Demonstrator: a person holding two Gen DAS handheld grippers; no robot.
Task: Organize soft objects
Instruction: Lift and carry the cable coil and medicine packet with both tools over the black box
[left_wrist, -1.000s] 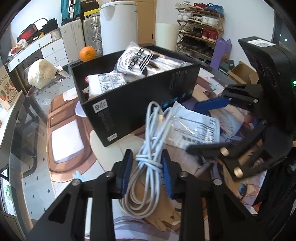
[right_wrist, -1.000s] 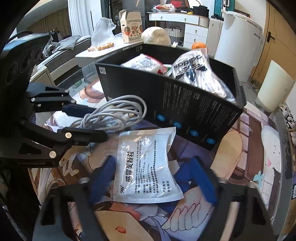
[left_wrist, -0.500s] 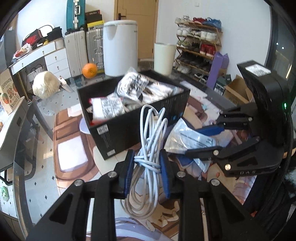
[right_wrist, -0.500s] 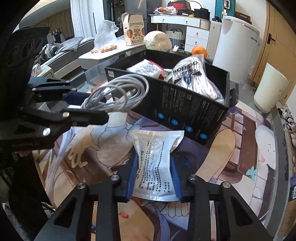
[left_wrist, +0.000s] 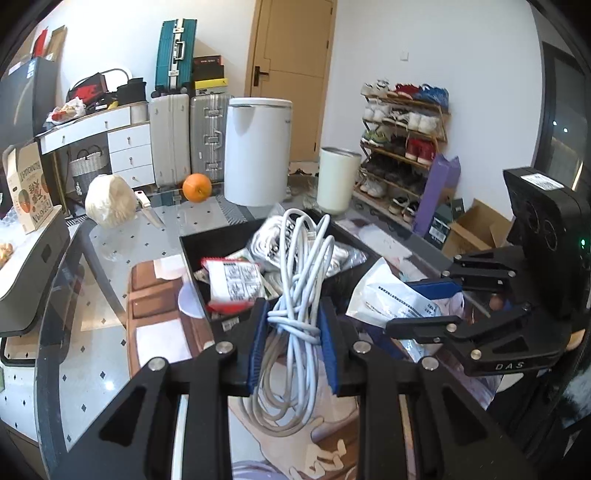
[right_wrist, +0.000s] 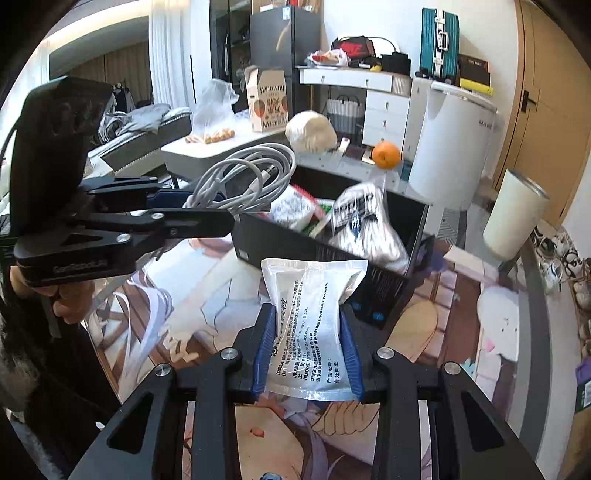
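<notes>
The left gripper (left_wrist: 293, 341) has its jaws clamped on a coiled white cable (left_wrist: 295, 295), which is lifted clear of the table mat (left_wrist: 155, 332) and hangs in front of the black box (left_wrist: 192, 258). The right gripper (right_wrist: 308, 350) has its jaws pressed shut on a clear packet of white powder (right_wrist: 314, 314), also held up off the mat, just short of the box's near wall. Only the left wrist view shows a shoe rack (left_wrist: 402, 147) by the wall, a purple bag (left_wrist: 437, 195) and an open cardboard carton (left_wrist: 476, 229) on the floor, and it sees the right gripper from the side with "DAS" moulded on its body. Only the right wrist view shows a plastic bag of small round snacks (right_wrist: 212, 118) on a side table, and a hand (right_wrist: 70, 299) under the left gripper. Both views take in one orange (left_wrist: 197, 187), one pale round lump (left_wrist: 110, 199), one tall white bin (left_wrist: 257, 149), one smaller cream bin (left_wrist: 338, 179) and one fruit carton (right_wrist: 267, 103) with blurred print. The box holds two packets that can be told apart: a red-edged one (left_wrist: 231, 284) and a silvery bag of white cloth (right_wrist: 369, 225) with dark lettering too blurred to read. The held packet carries black Chinese print in several lines.
</notes>
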